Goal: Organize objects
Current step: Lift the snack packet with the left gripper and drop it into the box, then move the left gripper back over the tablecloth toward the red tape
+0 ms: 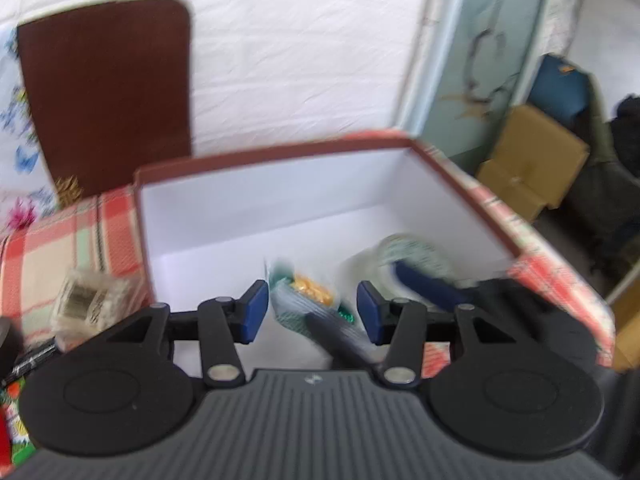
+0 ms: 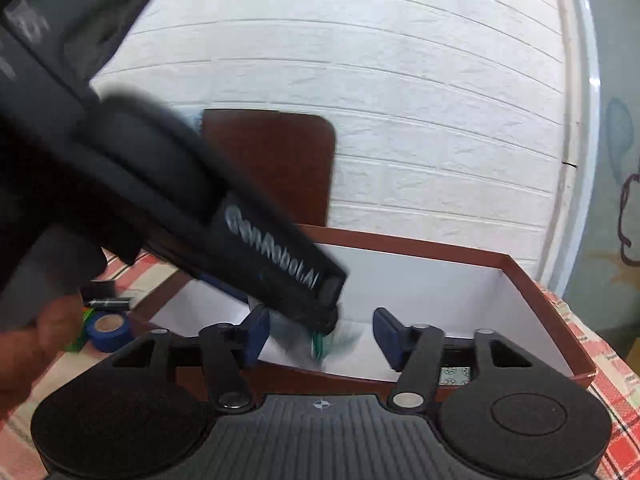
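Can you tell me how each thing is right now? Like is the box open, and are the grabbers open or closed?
Box: open, no lid on it.
Green packet: inside the box, blurry.
Tape roll: inside the box, near its right wall.
Blue tape roll: lying flat on the tablecloth, outside the box.
Left gripper: open, holding nothing.
Right gripper: open, holding nothing.

open-topped box [image 1: 280, 184] with bare white floor along its far wall, packet [image 1: 308, 296] and tape roll [image 1: 412, 256] crowding its near side, left gripper [image 2: 320, 316] slanting over the box, blue tape roll [image 2: 108, 328] outside on the checked cloth [image 1: 48, 248]
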{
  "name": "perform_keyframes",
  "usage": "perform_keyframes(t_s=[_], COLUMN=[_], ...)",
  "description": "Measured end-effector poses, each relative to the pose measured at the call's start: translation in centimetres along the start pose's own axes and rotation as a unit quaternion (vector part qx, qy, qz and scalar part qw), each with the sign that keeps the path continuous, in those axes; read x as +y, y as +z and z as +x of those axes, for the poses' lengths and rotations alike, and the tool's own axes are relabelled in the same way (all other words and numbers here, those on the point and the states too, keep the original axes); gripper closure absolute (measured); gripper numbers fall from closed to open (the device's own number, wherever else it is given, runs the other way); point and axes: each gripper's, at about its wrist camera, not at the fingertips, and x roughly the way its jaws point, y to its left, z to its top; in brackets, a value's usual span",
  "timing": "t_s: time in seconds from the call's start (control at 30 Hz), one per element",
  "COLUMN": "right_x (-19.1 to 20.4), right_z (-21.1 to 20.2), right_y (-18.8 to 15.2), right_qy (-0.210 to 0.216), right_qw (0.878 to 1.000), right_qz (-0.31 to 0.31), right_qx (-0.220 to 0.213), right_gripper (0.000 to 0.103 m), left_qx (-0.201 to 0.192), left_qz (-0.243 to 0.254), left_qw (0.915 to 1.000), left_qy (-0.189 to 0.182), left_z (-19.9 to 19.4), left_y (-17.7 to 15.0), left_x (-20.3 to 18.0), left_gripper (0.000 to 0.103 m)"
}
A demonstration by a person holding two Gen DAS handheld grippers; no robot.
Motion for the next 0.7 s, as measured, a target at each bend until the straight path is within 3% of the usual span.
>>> perform_keyframes(t_s=[0.17, 0.33, 0.5, 0.6, 0.7], right_x=[0.2, 0.7, -0.1, 0.4, 1.3], right_z=[-1.7, -4.1, -3.9, -3.3, -3.1], right_y=[-1.3, -2.5, -4.4, -5.7, -6.6], right_qy=[-0.011, -0.018, 0.000, 0.002, 0.013], right_qw=[0.999, 0.998, 0.994, 0.989, 0.984], right_qz=[0.014, 0.046, 0.109, 0.131, 0.138], right_qx=[-0.033, -0.047, 0.022, 0.073, 0.115], right_gripper=[0.039, 0.036, 0.036, 0.036, 0.036], left_qx=[-0.006, -0.044, -0.056, -0.077, -0.062], left_qz=[0.012, 0.021, 0.000, 0.014, 0.017], left_qw=[0.9998, 0.9988, 0.9984, 0.9967, 0.9964], left_qy=[-0.011, -0.006, 0.009, 0.022, 0.056], left_z=[-1.2, -4.4, -6.3, -7.9, -8.3], left_y=[-1.5, -2.6, -4.3, -5.9, -7.6], left_x=[-0.4, -0.9, 0.5, 1.1, 1.9], left_gripper=[0.048, 0.049, 0.049, 0.050, 0.045])
